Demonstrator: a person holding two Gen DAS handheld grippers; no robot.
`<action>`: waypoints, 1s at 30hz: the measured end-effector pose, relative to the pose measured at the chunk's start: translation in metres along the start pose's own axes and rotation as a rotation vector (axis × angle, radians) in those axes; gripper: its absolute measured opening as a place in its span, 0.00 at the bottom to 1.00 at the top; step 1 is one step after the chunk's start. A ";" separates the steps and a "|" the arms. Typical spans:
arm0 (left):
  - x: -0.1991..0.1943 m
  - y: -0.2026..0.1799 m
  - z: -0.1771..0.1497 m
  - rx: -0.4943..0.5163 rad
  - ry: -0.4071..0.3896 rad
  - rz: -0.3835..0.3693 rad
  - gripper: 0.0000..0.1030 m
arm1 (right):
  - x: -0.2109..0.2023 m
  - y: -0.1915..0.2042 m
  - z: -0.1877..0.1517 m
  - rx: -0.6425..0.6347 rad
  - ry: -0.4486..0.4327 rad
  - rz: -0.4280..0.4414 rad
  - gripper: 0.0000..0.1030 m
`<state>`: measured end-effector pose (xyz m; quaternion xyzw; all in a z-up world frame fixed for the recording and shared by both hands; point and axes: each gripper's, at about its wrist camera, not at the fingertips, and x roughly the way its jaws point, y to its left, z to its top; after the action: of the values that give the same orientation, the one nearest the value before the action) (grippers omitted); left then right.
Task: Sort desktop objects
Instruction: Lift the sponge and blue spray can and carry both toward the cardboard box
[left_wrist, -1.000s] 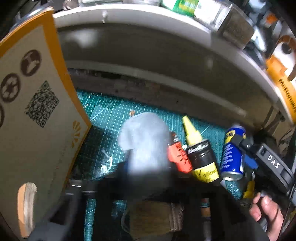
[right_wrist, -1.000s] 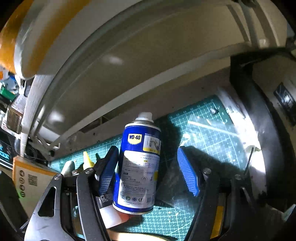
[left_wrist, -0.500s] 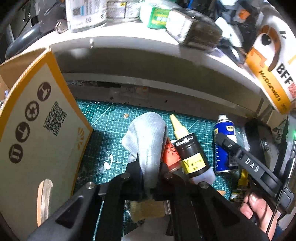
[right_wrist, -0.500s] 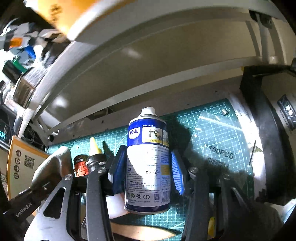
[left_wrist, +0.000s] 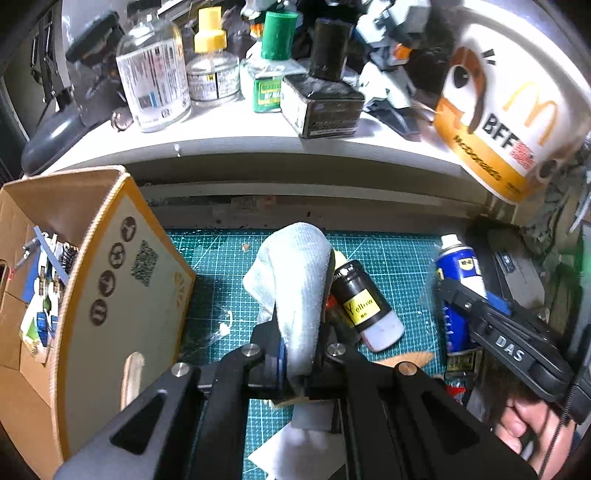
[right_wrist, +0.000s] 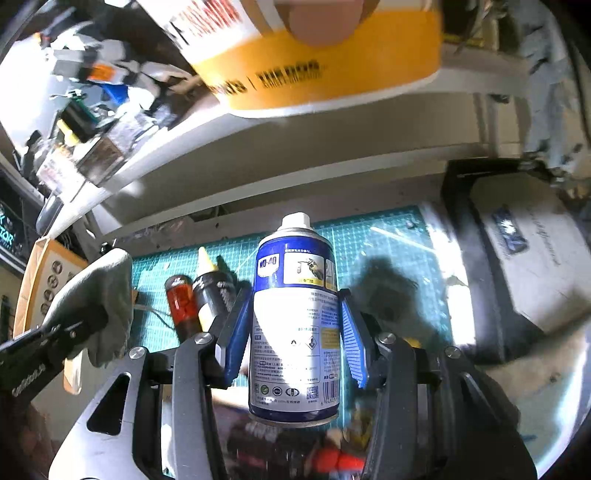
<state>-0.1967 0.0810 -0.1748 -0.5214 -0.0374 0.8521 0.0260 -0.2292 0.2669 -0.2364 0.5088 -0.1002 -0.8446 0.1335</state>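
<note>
My left gripper (left_wrist: 299, 354) is shut on a pale grey cloth (left_wrist: 295, 280) and holds it upright above the green cutting mat (left_wrist: 221, 266). My right gripper (right_wrist: 291, 332) is shut on a blue and white WD-40 can (right_wrist: 295, 314), upright and lifted off the mat; the can also shows in the left wrist view (left_wrist: 458, 273). A black bottle with a yellow nozzle (left_wrist: 362, 302) lies on the mat beside a red bottle (right_wrist: 179, 299), between the two grippers.
An open cardboard box (left_wrist: 92, 295) with small items inside stands at the left. A white shelf (left_wrist: 240, 136) above the mat carries several bottles and a McDonald's paper cup (left_wrist: 506, 110). A dark case (right_wrist: 524, 273) lies at the right.
My right gripper closed on the WD-40 can and lifted it. My left gripper rose and pulled back with the cloth, so the shelf top came into view.
</note>
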 end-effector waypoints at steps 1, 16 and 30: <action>-0.003 -0.001 -0.001 0.007 -0.005 0.001 0.06 | -0.008 0.001 -0.003 -0.003 -0.003 -0.007 0.42; -0.104 0.013 -0.036 0.061 -0.147 -0.084 0.06 | -0.147 0.039 -0.061 -0.100 -0.130 -0.124 0.42; -0.209 0.055 -0.086 0.111 -0.261 -0.059 0.06 | -0.267 0.095 -0.121 -0.150 -0.255 -0.185 0.42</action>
<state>-0.0258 0.0123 -0.0333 -0.4028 -0.0086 0.9122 0.0748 0.0089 0.2607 -0.0407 0.3933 -0.0057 -0.9160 0.0790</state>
